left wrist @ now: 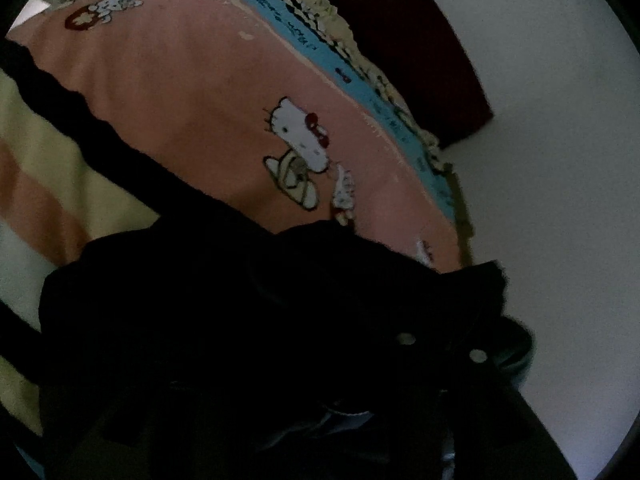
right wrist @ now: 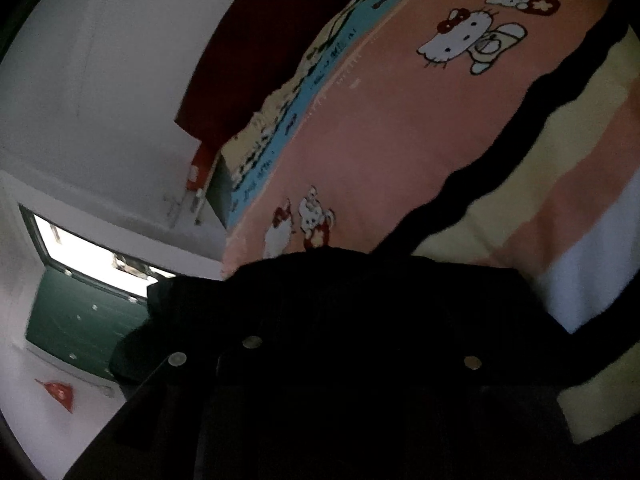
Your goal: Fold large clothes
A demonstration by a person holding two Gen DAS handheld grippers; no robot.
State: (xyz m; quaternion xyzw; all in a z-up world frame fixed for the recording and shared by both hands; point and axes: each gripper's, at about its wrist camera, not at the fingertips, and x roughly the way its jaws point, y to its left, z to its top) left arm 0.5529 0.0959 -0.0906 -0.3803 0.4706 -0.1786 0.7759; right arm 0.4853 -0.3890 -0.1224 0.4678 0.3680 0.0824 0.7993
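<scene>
The black buttoned garment point(left wrist: 248, 320) fills the lower half of the left wrist view and lies bunched on the pink cartoon-cat printed bed cover point(left wrist: 192, 92). Two pale round buttons point(left wrist: 406, 338) show at its lower right edge. In the right wrist view the same garment point(right wrist: 360, 340) occupies the lower centre of the frame, and three pale round buttons point(right wrist: 252, 342) show in a loose row across its front. The fabric is very dark; folds, seams, collar and sleeves are hard to make out.

A black wavy band crosses the bed cover diagonally, with yellow, peach and white stripes beyond it. A blue strip with dark print runs along the cover's far edge, next to a dark red panel point(left wrist: 420, 40) and a white wall point(left wrist: 560, 160).

In the right wrist view, a bright window point(right wrist: 92, 256) sits at left centre above a green panel point(right wrist: 76, 320).

Neither the left claw nor the right claw can be distinguished from the dark cloth at the bottom of the frames. Whether either claw is apart or clamped on the garment cannot be determined.
</scene>
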